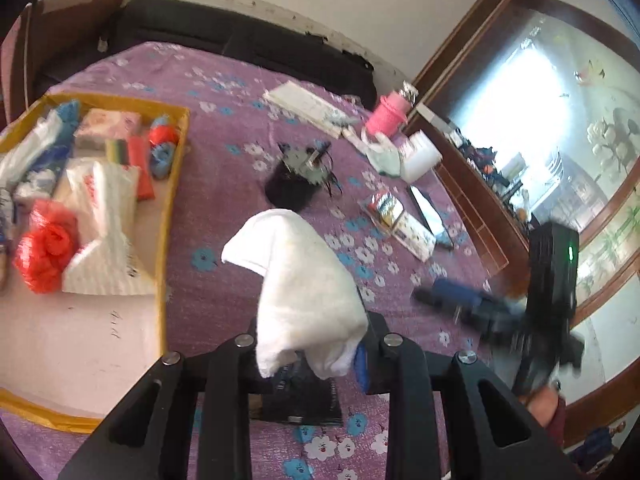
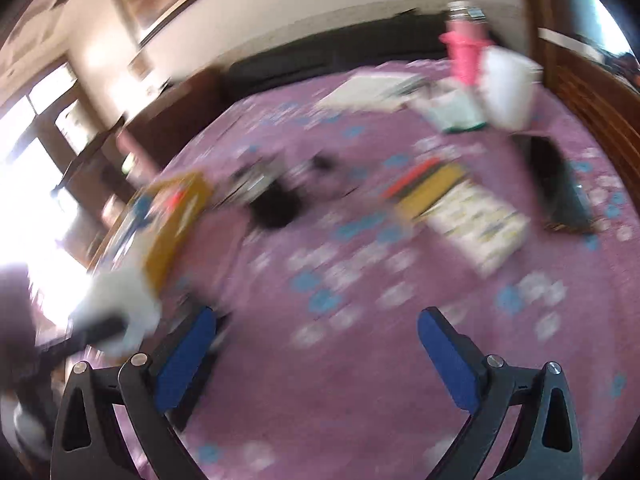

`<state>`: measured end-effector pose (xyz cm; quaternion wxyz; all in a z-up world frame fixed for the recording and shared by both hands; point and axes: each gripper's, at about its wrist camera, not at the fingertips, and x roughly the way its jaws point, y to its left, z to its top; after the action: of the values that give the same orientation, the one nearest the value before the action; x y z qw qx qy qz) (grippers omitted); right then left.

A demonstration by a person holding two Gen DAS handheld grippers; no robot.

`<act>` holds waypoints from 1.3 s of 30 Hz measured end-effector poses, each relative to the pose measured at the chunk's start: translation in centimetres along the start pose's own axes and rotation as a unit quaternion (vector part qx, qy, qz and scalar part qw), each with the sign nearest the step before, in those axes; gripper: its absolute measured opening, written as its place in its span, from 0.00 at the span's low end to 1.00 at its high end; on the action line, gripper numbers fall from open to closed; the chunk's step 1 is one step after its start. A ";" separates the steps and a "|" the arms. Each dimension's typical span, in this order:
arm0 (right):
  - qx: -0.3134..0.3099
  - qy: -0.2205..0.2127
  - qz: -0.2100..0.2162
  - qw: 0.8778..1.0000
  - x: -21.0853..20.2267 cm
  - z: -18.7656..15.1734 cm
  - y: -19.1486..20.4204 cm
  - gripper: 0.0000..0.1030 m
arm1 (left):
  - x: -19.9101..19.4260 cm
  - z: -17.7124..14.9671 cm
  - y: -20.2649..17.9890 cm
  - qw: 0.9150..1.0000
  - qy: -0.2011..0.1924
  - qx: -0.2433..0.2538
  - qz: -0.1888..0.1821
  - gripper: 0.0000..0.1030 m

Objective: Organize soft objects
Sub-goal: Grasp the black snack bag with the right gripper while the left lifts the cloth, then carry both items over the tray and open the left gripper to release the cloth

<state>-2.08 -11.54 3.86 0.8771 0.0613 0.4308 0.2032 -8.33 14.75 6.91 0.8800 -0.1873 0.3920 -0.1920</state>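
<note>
My left gripper (image 1: 316, 348) is shut on a folded white cloth (image 1: 304, 276), which hangs over its fingers above the purple flowered bedspread (image 1: 208, 304). Only a bit of a blue pad (image 1: 361, 364) shows under the cloth. To the left lies a yellow-rimmed box (image 1: 170, 208) with soft things in it: a red mesh bundle (image 1: 46, 252), white packets (image 1: 100, 208) and blue and red items. My right gripper (image 2: 318, 314) is open over the bedspread with nothing between its blue pads. It appears blurred at the right (image 1: 456, 300) in the left wrist view. The right wrist view shows the cloth (image 2: 116, 304) at left, beside the box (image 2: 176, 216).
On the bed lie a black object (image 1: 288, 192), a white flat board (image 1: 304, 106), a pink bottle (image 1: 386, 114), a white container (image 1: 420, 156), a patterned book (image 1: 404, 224) and a dark tablet (image 1: 430, 216). A black notebook (image 1: 296, 396) lies under my left gripper. Wooden furniture (image 1: 476, 208) runs along the right.
</note>
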 end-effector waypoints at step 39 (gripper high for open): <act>-0.163 0.031 0.073 0.983 5.0 2.3 22.9 0.31 | -14.3 -1.0 15.8 0.971 -0.113 -0.132 0.166 0.78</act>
<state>-4.51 11.54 8.14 0.8444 -0.0575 0.4135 0.3357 -14.92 35.05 7.56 0.9059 -0.2543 0.3370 0.0330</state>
